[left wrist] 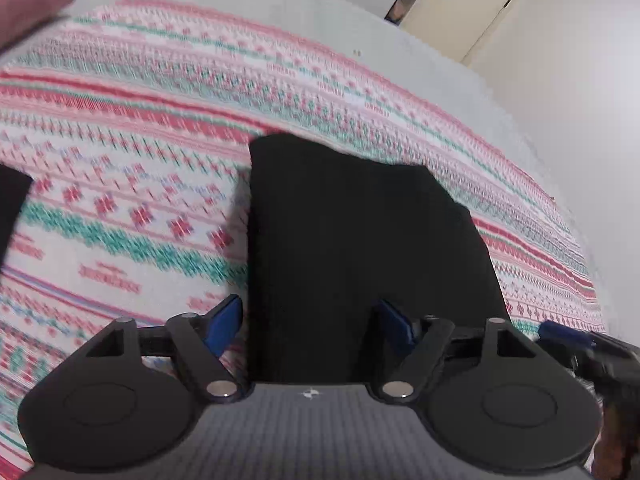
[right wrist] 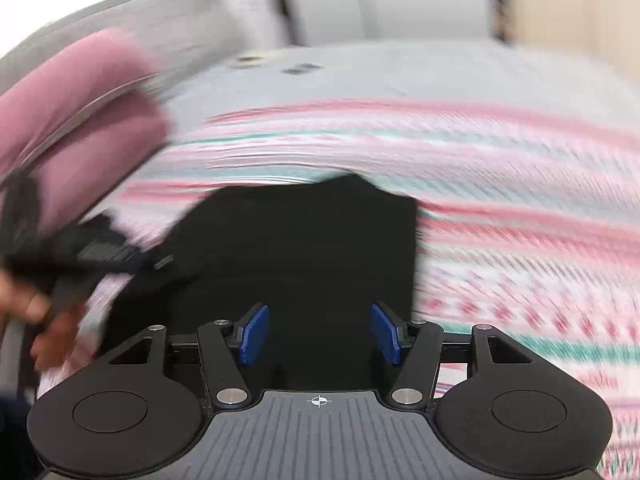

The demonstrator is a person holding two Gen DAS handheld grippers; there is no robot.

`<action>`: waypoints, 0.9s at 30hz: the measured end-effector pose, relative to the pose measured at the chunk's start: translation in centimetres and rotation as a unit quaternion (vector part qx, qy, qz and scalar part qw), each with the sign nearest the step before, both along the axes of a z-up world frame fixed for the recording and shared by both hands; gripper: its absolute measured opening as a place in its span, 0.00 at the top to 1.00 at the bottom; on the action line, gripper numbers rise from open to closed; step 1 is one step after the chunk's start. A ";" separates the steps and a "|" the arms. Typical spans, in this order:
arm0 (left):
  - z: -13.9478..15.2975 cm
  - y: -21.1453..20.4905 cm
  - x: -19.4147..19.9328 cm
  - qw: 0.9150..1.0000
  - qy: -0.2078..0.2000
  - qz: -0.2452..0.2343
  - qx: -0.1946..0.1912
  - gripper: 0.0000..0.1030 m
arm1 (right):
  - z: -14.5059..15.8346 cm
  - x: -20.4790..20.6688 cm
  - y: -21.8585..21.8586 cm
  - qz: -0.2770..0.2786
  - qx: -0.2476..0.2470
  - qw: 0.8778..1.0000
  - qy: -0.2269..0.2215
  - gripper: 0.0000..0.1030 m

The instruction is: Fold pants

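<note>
Under you spreads the patterned blanket [left wrist: 132, 208], red, teal and white bands covering the grey bed [left wrist: 320, 4], with a cream cabinet [left wrist: 472, 4] beyond the far edge and a pink cushion [right wrist: 76, 120] at the left of the bed. On that blanket lie the black pants [left wrist: 360, 248], already folded down to a compact, roughly rectangular block whose long axis runs away from you, straight ahead of both tools.

Your left gripper [left wrist: 310, 330] has its jaws spread wide and holds nothing; the near end of the pants sits between its blue pads [left wrist: 224, 328], low in the view, though you cannot tell whether the pads touch the cloth. Your right gripper [right wrist: 320, 334] is likewise wide open and empty, with the same near edge directly between its fingers. That view is smeared by motion, so fine detail is lost.

Both tools look about equally close to the near edge, so either could take it, and any further fold would likely carry that end forward along the long axis.

Nothing lies on the pants; only a dark item [left wrist: 12, 208] at the left margin, well apart.
</note>
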State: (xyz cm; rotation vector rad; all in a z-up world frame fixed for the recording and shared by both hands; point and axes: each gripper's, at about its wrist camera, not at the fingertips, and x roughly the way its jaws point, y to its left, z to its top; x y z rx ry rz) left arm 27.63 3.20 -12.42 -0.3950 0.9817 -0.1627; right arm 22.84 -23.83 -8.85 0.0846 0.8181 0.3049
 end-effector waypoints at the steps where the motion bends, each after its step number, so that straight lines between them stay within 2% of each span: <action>1: -0.2 -0.3 0.1 1.000 0.002 0.000 0.000 0.08 | -0.3 0.8 -1.1 -0.022 0.012 1.000 0.018 0.45; 5: -0.5 -1.6 0.0 0.999 -0.008 -0.003 0.031 0.03 | -1.8 2.5 -3.9 -0.076 0.045 0.994 0.067 0.45; 9: -0.6 -2.4 -0.1 0.999 -0.012 -0.004 0.043 0.02 | -3.0 2.9 -4.1 -0.070 0.081 0.990 0.095 0.45; 11: -0.8 -2.6 -0.1 0.999 -0.013 -0.003 0.045 0.02 | -3.5 3.3 -3.8 -0.069 0.082 0.989 0.105 0.45; 19: -1.2 -2.4 0.1 0.999 -0.010 0.000 0.036 0.02 | -4.6 4.2 -2.6 -0.064 0.084 0.990 0.088 0.43; 27: -1.3 -2.8 0.1 0.999 -0.012 -0.004 0.042 0.00 | -5.4 4.6 -1.4 -0.068 0.079 0.993 0.060 0.45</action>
